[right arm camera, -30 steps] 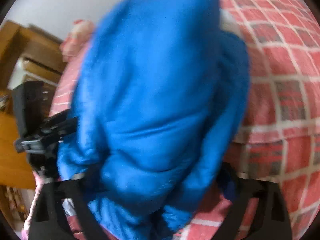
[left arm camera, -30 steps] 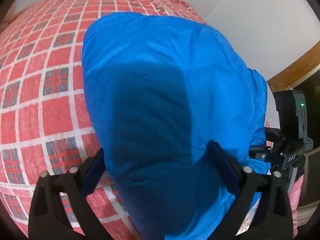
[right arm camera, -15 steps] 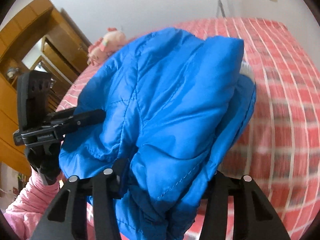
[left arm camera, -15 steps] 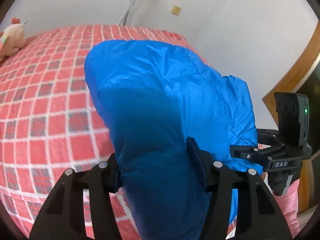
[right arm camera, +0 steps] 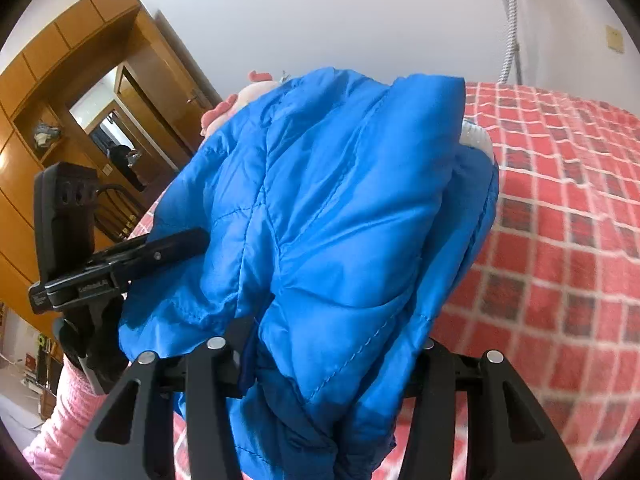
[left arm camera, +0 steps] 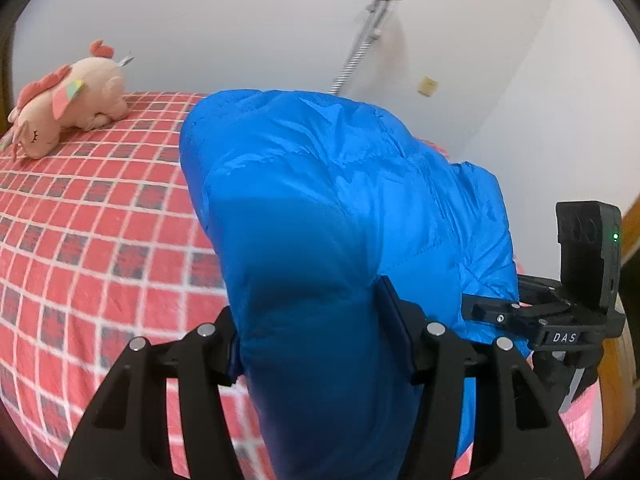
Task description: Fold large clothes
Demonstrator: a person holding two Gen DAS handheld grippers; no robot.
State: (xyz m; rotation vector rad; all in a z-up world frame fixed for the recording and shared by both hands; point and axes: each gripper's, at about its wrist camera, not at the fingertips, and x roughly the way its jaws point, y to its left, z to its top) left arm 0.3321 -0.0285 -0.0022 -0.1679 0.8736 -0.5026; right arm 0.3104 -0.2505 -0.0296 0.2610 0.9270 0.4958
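The left gripper (left arm camera: 310, 334) has its two fingers closed in on a thick fold of the blue puffer jacket (left arm camera: 340, 208), the padded cloth bulging out between and above them. The right gripper (right arm camera: 332, 354) is likewise clamped on a bunched edge of the same jacket (right arm camera: 336, 216), with quilted layers spilling over and below its fingers. Each gripper shows in the other's view: the right one (left arm camera: 520, 312) reaches into the jacket's side from the right of the left wrist view, and the left one (right arm camera: 132, 258) from the left of the right wrist view, held by a hand in a pink sleeve (right arm camera: 60, 412).

The jacket is held up off the bed, puffed and rounded, spanning between the two grippers; a white bit, perhaps lining or a collar (right arm camera: 474, 136), peeks out at its far edge, though the view is too partial to be sure.

Beneath and behind lies the bed's red checked cover (left arm camera: 92, 232). A pink plush toy (left arm camera: 68, 100) rests on the far left part of the bed near the white wall (left arm camera: 240, 20). A metal hose (left arm camera: 360, 48) runs up that wall. Wooden cabinets and a doorway (right arm camera: 100, 92) stand to the left in the right wrist view.
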